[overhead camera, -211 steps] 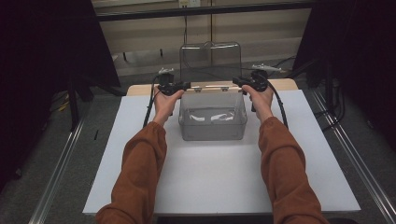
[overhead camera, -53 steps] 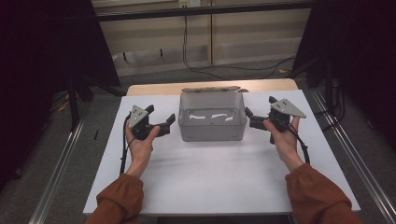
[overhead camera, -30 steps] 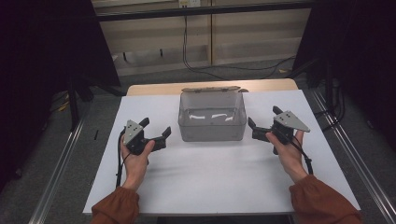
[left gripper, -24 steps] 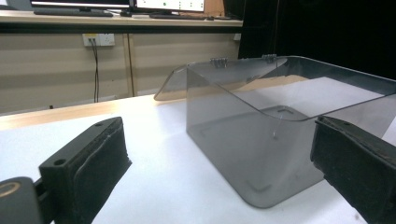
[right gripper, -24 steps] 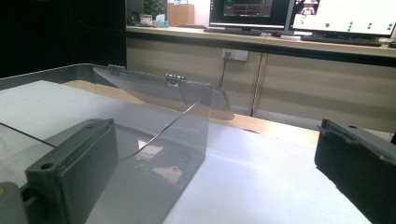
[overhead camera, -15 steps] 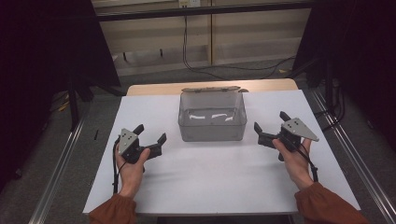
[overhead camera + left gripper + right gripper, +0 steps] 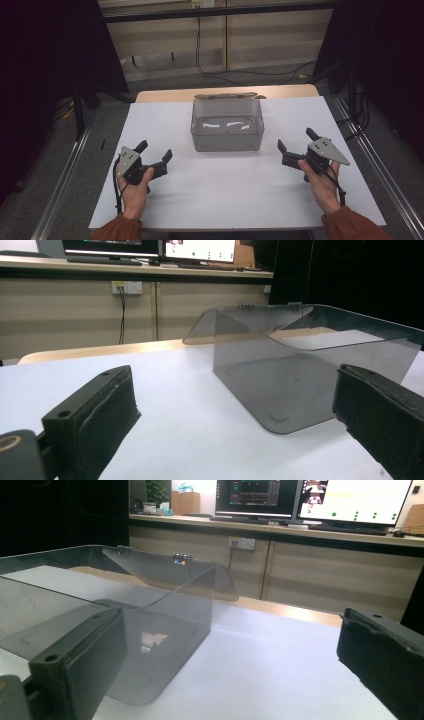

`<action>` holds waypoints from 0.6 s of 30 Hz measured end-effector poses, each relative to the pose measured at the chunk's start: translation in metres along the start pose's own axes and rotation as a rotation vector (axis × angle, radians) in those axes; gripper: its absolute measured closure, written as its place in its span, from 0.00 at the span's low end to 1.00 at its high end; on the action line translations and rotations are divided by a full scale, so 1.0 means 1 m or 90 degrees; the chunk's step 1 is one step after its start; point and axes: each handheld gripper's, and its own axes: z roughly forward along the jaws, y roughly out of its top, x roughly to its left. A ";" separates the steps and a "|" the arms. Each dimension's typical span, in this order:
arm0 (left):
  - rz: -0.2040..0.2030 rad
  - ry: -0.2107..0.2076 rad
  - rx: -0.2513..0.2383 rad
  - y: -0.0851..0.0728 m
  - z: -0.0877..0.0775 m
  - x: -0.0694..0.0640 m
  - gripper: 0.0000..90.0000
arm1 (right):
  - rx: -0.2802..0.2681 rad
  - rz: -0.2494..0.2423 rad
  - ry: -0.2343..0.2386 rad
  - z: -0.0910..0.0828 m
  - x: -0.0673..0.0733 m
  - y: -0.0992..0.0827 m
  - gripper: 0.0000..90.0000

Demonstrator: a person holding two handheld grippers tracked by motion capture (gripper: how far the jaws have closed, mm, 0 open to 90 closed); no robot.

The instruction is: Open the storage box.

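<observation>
Clear box [image 7: 227, 131] open at the far middle of the white table [image 7: 230, 195], lid folded back.

Left gripper [image 7: 154, 158] and right gripper [image 7: 296, 143] both spread wide and empty, held well apart either side of the box, nearer than it, touching nothing.
</observation>
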 end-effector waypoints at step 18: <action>0.017 0.006 0.008 -0.008 -0.023 -0.003 0.04 | -0.005 -0.001 -0.038 -0.036 -0.014 -0.009 0.00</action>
